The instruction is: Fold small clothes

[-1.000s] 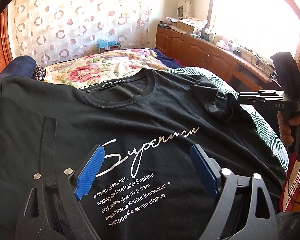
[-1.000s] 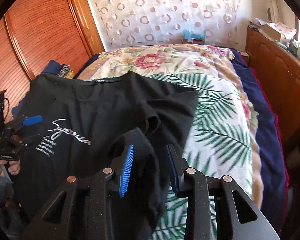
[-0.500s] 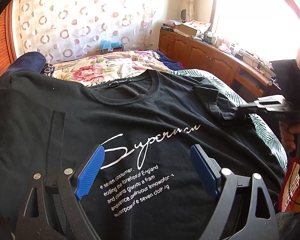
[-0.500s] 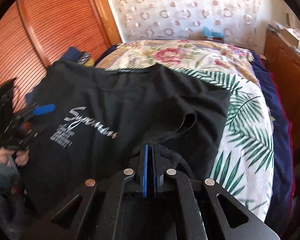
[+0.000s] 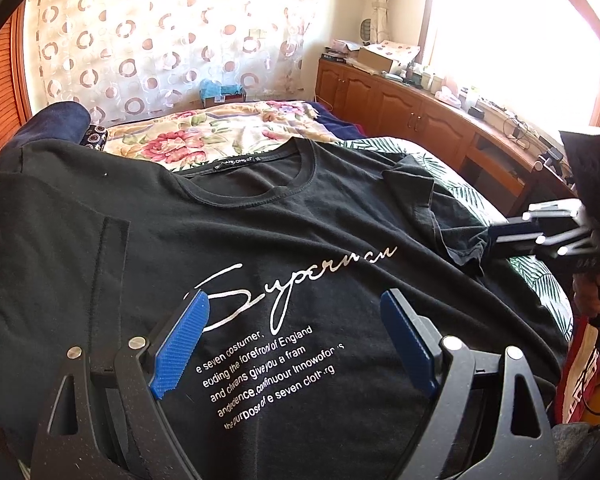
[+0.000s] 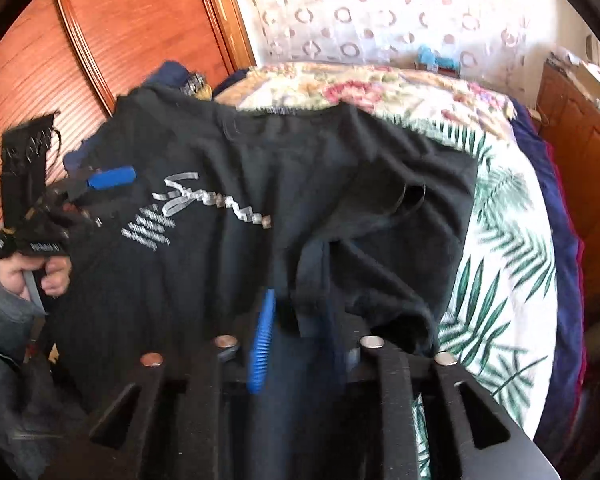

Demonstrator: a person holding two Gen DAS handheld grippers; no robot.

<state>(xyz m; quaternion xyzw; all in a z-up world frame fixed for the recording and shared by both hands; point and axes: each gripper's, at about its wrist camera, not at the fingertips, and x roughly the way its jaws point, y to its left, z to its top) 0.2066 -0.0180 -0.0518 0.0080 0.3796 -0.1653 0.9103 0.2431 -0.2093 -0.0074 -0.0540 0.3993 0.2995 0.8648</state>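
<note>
A black T-shirt (image 5: 260, 220) with white "Superman" print lies face up on the bed; it also shows in the right wrist view (image 6: 260, 168). My left gripper (image 5: 296, 340) is open, its blue pads spread above the printed text near the shirt's lower part. My right gripper (image 6: 296, 332) holds a bunched piece of the shirt's right edge between its pads, with the jaws slightly parted in a blurred frame. In the left wrist view the right gripper (image 5: 496, 236) sits at the right sleeve (image 5: 440, 216). The left gripper (image 6: 108, 178) shows at the shirt's far side.
The bed has a palm-leaf sheet (image 6: 496, 240) and a floral blanket (image 5: 220, 136). Wooden cabinets (image 5: 400, 108) run along the right under a bright window. A wooden wardrobe door (image 6: 112, 32) stands on the left. A dark blue pillow (image 5: 56, 120) lies by the headboard.
My right gripper closed on the shirt's right edge by the sleeve, then drew it up and inward; its jaws now look slightly parted. The left gripper stayed open and nearly still.
</note>
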